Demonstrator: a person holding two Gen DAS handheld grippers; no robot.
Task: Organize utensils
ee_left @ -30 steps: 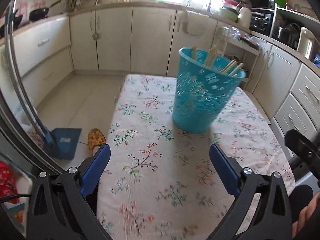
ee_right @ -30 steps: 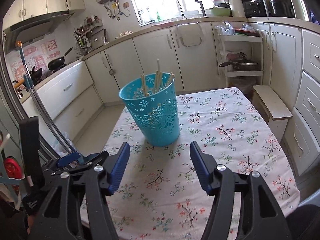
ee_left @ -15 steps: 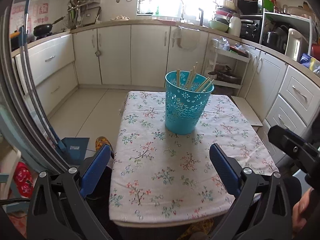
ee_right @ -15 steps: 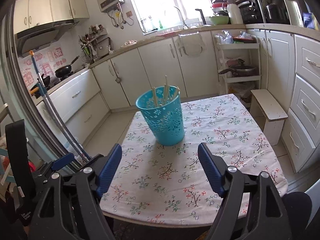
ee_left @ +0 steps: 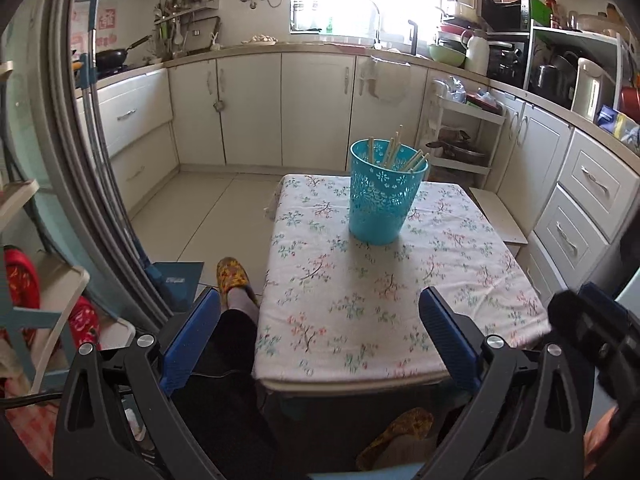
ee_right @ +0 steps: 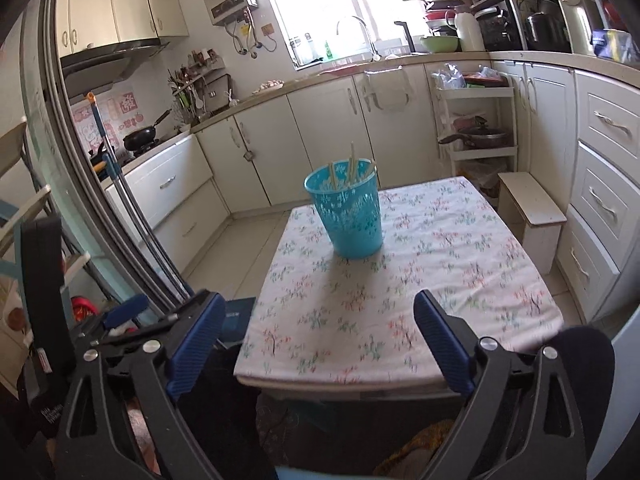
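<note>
A turquoise perforated basket (ee_left: 382,196) (ee_right: 348,216) stands upright on the flowered tablecloth (ee_left: 384,280) (ee_right: 400,276), toward the table's far side. Several pale wooden chopsticks (ee_left: 394,154) (ee_right: 352,168) lean inside it, their ends above the rim. My left gripper (ee_left: 320,326) is open and empty, well back from the basket, over the table's near edge. My right gripper (ee_right: 320,330) is also back at the near edge; its jaws are opening and nothing is between them. Part of the right gripper (ee_left: 592,328) shows at the lower right of the left wrist view.
White kitchen cabinets (ee_left: 280,104) and a cluttered counter ring the room. A small white stool (ee_right: 528,208) stands right of the table. A mop handle (ee_left: 92,92) leans at the left. The person's legs and a yellow slipper (ee_left: 232,278) are beside the table's near left.
Both grippers have drawn back and up from the basket, which now looks smaller and farther. The right gripper's jaws have spread wider. The basket and chopsticks have stayed put.
</note>
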